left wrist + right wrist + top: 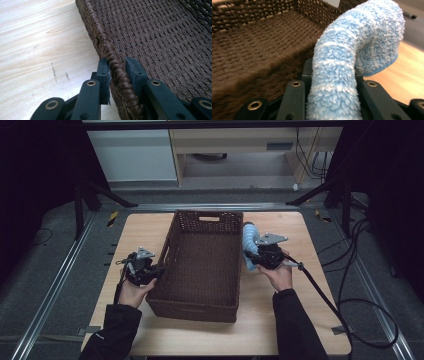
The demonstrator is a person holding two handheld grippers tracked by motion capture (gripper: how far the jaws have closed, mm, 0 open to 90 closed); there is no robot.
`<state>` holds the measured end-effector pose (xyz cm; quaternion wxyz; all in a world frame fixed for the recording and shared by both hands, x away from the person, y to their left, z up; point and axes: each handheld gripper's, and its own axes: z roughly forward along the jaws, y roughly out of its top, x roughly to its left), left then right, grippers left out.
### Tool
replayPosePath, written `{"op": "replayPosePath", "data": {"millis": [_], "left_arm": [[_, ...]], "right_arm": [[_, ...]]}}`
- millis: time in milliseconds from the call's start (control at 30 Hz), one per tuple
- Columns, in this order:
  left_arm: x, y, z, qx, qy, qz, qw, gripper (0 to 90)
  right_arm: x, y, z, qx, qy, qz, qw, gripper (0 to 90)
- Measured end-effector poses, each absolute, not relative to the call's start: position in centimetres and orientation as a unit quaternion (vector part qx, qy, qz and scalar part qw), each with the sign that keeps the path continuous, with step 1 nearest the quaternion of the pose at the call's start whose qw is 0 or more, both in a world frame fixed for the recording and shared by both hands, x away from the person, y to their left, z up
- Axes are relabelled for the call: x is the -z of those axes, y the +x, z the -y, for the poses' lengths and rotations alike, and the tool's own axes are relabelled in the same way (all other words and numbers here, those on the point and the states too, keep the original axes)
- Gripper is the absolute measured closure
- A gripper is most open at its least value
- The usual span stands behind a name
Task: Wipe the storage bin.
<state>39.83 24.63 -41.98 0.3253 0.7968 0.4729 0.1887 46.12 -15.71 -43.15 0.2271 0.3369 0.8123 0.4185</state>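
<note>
Gripping basket and sock, we work at the table.
Our left gripper pinches the basket rim; our right gripper clamps the sock beside it, long axis upright, top curling over.

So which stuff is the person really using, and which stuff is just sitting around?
Being used:
- brown wicker basket, its rim clamped by the left gripper
- fluffy blue striped sock, held by the right gripper

Just sitting around:
- black cables on the floor
- pale cabinet behind the table
</note>
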Motion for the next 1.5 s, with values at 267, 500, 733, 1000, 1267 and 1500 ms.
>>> {"op": "replayPosePath", "data": {"millis": [267, 500, 733, 1000, 1267, 1500], "left_arm": [[42.0, 40.6, -24.6, -0.189, 0.797, -0.471, 0.327, 73.7], [42.0, 40.9, -24.5, -0.189, 0.797, -0.472, 0.327, 73.7], [42.0, 41.0, -24.5, -0.188, 0.797, -0.471, 0.327, 73.4], [41.9, 41.0, -24.6, -0.187, 0.797, -0.472, 0.326, 69.4], [41.3, 40.6, -24.8, -0.190, 0.798, -0.469, 0.327, 57.4], [41.1, 38.6, -25.0, -0.192, 0.808, -0.456, 0.321, 57.7]], "right_arm": [[44.6, 46.2, 15.7, -0.407, 0.344, -0.817, 0.220, 68.0], [47.8, 46.3, 15.8, -0.374, 0.360, -0.833, 0.192, 67.9], [47.2, 46.1, 15.8, -0.388, 0.358, -0.829, 0.183, 67.8], [43.4, 44.6, 15.9, -0.418, 0.326, -0.822, 0.209, 67.8], [47.0, 44.0, 16.1, -0.387, 0.341, -0.838, 0.174, 67.7], [48.3, 43.9, 15.8, -0.377, 0.348, -0.843, 0.162, 67.5]]}}
